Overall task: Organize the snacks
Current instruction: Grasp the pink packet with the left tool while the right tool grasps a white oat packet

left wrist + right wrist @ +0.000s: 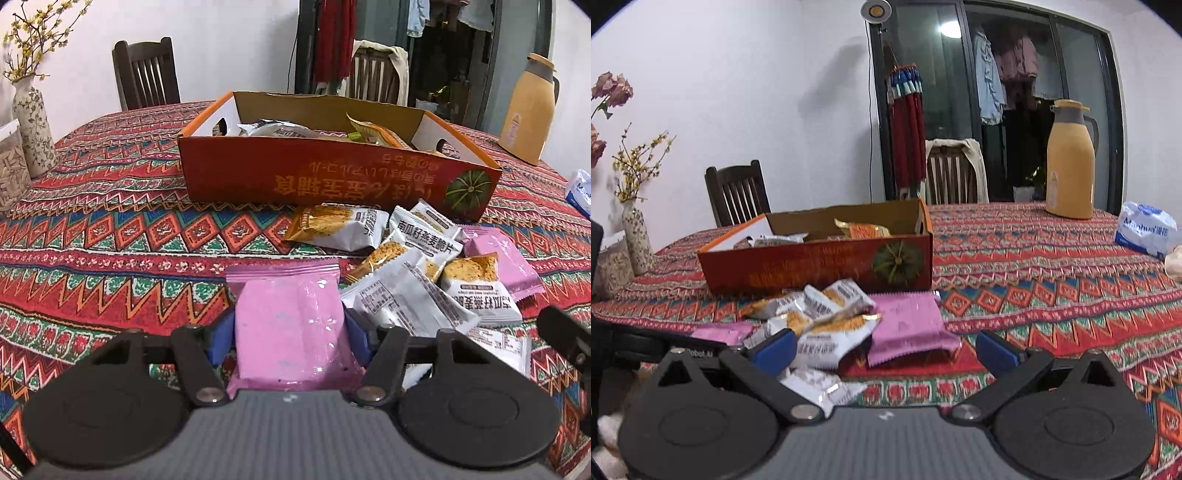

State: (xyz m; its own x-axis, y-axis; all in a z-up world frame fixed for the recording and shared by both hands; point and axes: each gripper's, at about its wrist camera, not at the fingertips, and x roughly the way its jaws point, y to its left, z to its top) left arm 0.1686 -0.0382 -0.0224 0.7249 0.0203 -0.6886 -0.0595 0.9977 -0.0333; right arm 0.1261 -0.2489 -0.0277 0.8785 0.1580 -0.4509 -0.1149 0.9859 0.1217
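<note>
Left wrist view shows the left gripper (pixel 290 328) clamped on a pink packet (pixel 291 332) at lower centre. Right gripper (pixel 886 349) hangs spread wide, grasping nothing, near the snack pile (pixel 820 321) below the cardboard box (pixel 816 266).

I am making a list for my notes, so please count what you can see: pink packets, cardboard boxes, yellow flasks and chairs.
pink packets: 2
cardboard box: 1
yellow flask: 1
chairs: 2
Total: 6
</note>
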